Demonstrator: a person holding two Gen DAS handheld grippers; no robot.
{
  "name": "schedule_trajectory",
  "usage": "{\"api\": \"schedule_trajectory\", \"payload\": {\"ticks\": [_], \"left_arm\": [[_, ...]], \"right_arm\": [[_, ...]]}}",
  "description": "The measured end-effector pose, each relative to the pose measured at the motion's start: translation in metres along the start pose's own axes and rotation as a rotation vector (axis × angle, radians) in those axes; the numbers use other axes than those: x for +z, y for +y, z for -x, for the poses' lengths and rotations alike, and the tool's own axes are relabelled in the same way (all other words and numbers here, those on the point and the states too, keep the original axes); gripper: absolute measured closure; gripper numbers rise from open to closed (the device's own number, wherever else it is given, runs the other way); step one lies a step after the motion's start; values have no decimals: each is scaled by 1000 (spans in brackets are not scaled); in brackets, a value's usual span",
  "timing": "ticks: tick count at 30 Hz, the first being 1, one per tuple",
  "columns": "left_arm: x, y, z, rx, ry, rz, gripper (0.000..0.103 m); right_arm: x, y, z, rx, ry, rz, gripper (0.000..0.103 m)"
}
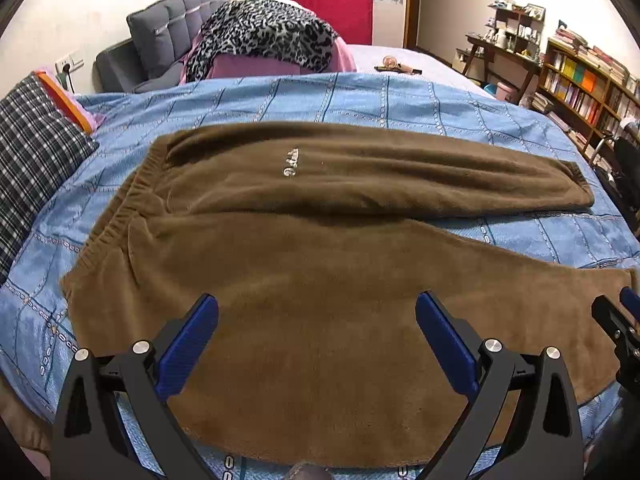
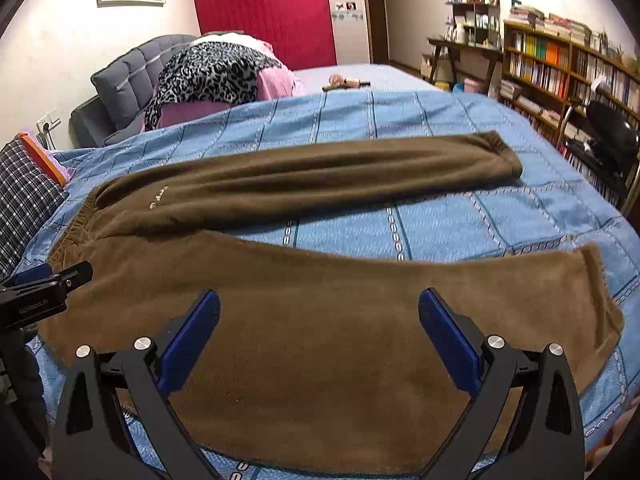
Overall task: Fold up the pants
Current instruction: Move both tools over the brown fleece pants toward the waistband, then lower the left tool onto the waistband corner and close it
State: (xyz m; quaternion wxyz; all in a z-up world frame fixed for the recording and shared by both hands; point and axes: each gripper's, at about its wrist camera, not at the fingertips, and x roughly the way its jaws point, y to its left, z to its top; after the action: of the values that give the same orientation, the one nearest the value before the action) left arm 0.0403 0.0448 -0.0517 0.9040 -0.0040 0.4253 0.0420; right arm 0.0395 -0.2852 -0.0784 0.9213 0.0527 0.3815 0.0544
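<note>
Brown fleece pants (image 1: 304,248) lie spread flat on the blue bedspread (image 1: 360,96), waistband at the left, both legs running to the right and splayed apart. My left gripper (image 1: 318,320) is open and empty, hovering over the near leg close to the hip. My right gripper (image 2: 320,316) is open and empty over the near leg (image 2: 320,320), further toward the cuff. The right gripper's tip shows at the right edge of the left wrist view (image 1: 618,320); the left gripper's tip shows at the left edge of the right wrist view (image 2: 48,288).
A plaid pillow (image 1: 32,160) lies at the left. A leopard-print pile (image 1: 264,36) and grey headboard cushions (image 1: 168,28) lie at the far side. Bookshelves (image 2: 560,64) and a black chair (image 2: 608,136) stand to the right of the bed.
</note>
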Motion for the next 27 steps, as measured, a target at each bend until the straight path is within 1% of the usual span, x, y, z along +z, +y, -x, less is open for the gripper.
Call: {"api": "schedule_trajectory", "payload": {"ticks": [7,10,16,22,27], "left_arm": [[-2,5,-12,-9,40,7,5],[-1,11,-18,-2,55,19,5],[15,41,-24,74,37,64,5],[31,59,-28,119,21,72,5],[50,82,-46,159,24,96,5]], "right_arm": [[-4,-5,-12,54,66,-32,3],[-5,-11,-16,54,83,-55,3],[-2,-22,-21,41,93,-90,3],[4,-22,-31,35,106,-89,3],[9,-23,-41,32,117,-96,3]]}}
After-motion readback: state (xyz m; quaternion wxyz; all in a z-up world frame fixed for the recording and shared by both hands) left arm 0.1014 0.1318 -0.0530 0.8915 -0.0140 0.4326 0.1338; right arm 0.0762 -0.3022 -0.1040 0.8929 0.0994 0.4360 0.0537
